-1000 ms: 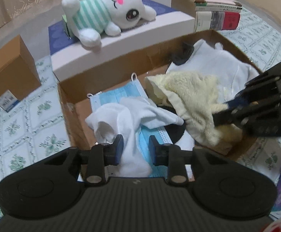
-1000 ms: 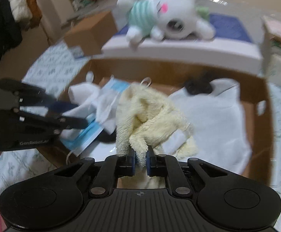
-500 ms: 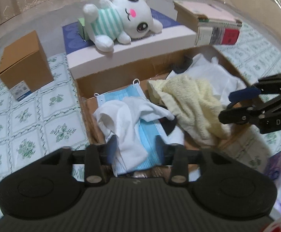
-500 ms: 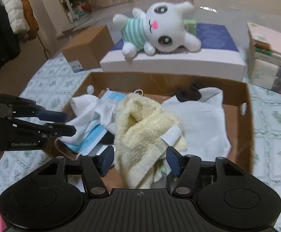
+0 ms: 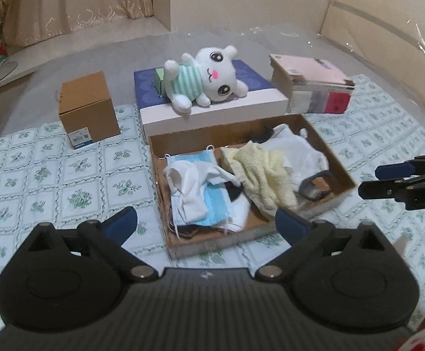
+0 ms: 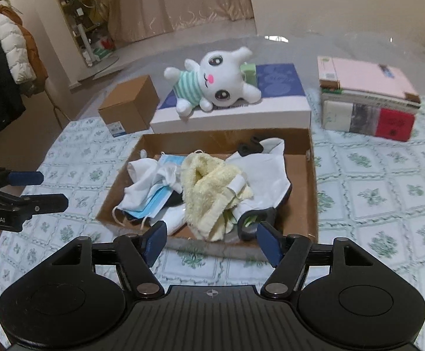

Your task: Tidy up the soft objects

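Observation:
A shallow cardboard tray holds a yellow towel, a white cloth, a blue face mask and a white garment. A white plush rabbit lies on a flat box behind the tray. My left gripper is open and empty, in front of the tray; it also shows in the right wrist view. My right gripper is open and empty, at the tray's near edge, and shows in the left wrist view.
A brown cardboard box stands at the back left. The flat white and blue box lies behind the tray. A stack of books stands at the back right. A patterned cloth covers the table.
My right gripper has let go of the yellow towel and opened. My left gripper has opened wide off the white cloth. Both have pulled back up and away from the tray.

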Motion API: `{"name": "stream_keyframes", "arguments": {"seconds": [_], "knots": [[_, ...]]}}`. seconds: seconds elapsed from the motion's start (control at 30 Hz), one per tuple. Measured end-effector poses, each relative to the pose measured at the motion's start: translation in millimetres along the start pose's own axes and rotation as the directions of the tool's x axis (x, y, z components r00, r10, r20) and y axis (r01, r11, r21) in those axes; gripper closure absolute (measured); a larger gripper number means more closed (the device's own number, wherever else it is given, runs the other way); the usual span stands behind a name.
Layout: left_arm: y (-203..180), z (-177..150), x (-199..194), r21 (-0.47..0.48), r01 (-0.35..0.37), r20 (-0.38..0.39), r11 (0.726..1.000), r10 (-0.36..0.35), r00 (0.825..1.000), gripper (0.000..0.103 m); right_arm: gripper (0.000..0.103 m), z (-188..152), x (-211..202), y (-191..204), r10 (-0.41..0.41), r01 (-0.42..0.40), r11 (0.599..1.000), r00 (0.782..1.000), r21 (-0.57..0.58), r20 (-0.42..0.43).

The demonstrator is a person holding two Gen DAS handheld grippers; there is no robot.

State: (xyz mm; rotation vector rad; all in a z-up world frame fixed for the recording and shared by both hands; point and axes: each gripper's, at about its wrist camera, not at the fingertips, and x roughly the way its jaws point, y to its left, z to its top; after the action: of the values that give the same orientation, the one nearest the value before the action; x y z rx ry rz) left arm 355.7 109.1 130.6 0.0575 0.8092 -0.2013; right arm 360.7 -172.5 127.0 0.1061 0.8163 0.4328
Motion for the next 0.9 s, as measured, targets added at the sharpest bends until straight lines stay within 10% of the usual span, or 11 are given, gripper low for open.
{"name": "stream_keyframes", "arguments": {"seconds": [0.9], "knots": [[-90.7,-95.8,-146.8,-0.084,-0.003,0.249,0.996,0.024,0.968,0.004,0.029,-90.3,-135.9,36.6,-0.088,0.094,0.995,0.982,-0.029,0.167]]}}
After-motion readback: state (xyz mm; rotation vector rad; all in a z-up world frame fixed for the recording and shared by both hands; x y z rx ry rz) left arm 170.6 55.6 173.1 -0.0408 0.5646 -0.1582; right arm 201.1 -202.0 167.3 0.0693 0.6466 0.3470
